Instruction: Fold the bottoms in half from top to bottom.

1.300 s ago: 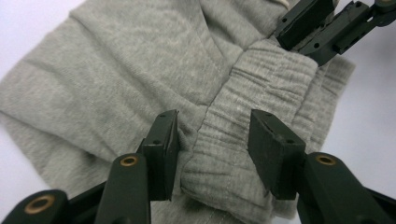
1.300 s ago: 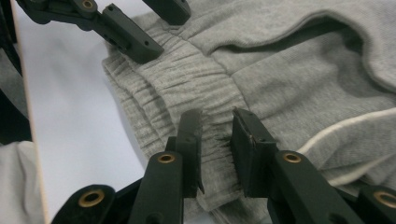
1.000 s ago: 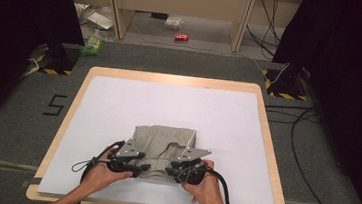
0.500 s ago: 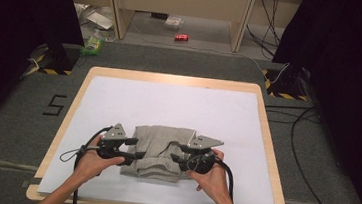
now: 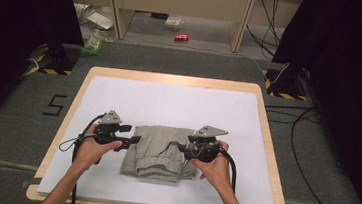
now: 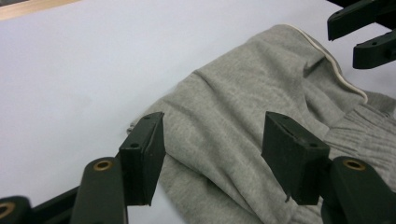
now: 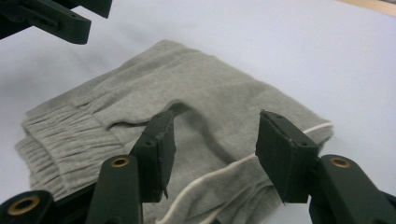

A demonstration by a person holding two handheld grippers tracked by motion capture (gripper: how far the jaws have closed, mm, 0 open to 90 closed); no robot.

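Lab: floor cables (image 5: 307, 179); hazard-taped stands (image 5: 283, 84)

- The folded sweatpants (image 5: 160, 152) lie on the white sheet (image 5: 179, 102), toward the table's (image 5: 266, 135) near edge.
- The left gripper (image 5: 132, 141) is at their left side, the right gripper (image 5: 182, 146) at their right.
- A can (image 5: 181, 37) lies on the floor beyond the table.

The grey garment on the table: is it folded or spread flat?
Folded. The grey garment lies as a compact bundle, layers stacked, ribbed cuffs lying together at one end.
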